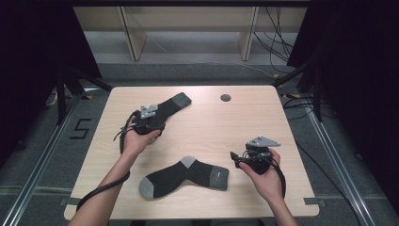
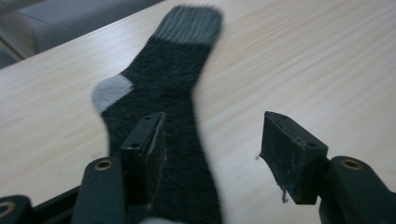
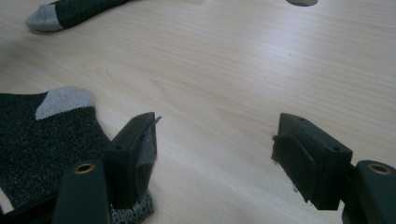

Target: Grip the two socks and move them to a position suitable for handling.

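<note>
Between the parted fingers (image 2: 150, 154) of the left gripper (image 2: 212, 158), nothing is gripped; the far sock (image 2: 163, 88) is overlapped by one. Beside the right gripper (image 3: 217, 158), also open, the near sock (image 3: 42, 140) is seen.

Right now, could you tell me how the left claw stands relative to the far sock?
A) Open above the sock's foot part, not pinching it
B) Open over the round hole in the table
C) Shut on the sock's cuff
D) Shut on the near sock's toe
A: in the left gripper view the left claw stands open, its jaws apart above the far sock, which lies flat on the table.
</note>
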{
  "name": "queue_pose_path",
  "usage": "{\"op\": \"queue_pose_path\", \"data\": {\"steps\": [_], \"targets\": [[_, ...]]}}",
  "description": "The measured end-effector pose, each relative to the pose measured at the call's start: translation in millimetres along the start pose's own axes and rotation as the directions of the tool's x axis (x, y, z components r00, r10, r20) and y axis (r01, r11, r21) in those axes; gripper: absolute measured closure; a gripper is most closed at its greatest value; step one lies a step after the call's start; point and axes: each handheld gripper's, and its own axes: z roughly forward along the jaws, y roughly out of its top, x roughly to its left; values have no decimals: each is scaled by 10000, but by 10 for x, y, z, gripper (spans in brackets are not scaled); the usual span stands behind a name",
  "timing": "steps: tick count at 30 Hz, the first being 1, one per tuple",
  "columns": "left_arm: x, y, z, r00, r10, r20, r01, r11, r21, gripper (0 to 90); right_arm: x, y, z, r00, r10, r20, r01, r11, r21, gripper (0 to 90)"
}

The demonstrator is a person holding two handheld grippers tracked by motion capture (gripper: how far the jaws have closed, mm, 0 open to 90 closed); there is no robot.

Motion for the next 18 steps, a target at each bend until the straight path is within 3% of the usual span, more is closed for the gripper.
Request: {"op": "queue_pose_path", "data": {"steps": [1,2,3,4,6,7,8,11,13,14,15,16,18], "targets": [[15,0,102,9997,136,-179,-133,9998,164,424,-17,0,2,9997,-240,-9,240,9997,-9,304],[34,-5,248,9997,-30,-243,37,9996,292,453,-42,-9,4,9993,-383,11,383,9993,-17,304],[34,-5,248,9997,-30,-243,37,9996,292,460,-42,-9,4,9993,-383,11,383,9993,-17,304],[34,-8,367,9998,-83,-175,89,9993,351,457,-35,-18,8,9997,93,-211,-94,9999,-40,304],[28,-15,435,10000,-5,-44,7,9992,399,453,-36,-22,4,9996,184,-216,-184,9998,-32,304],[30,-21,464,9999,-127,-49,130,9987,492,437,-65,-25,-9,9999,-100,-121,101,9999,38,304],[34,-32,497,9992,-358,-156,367,9976,583,431,-88,-36,-22,9999,-68,-80,69,9999,99,304],[41,-51,544,9979,-616,-192,628,9955,711,425,-117,-51,-9,9997,-27,-259,27,10000,4,304],[39,-54,561,9974,-690,-198,703,9947,756,458,-132,-58,-21,9999,10,-122,-9,10000,33,304],[39,-45,563,9969,-767,-181,779,9939,784,477,-106,-63,-41,9990,437,-106,-435,9989,182,304],[40,-40,562,9964,-832,-186,844,9933,792,508,-125,-65,-36,9996,247,-162,-246,9997,69,304],[47,-30,561,9948,-1016,-121,1023,9913,829,547,-109,-66,-57,9991,415,-97,-414,9990,156,304],[55,-22,559,9950,-996,-116,1002,9906,927,592,-120,-64,-57,9995,297,-123,-295,9994,160,304]]}}
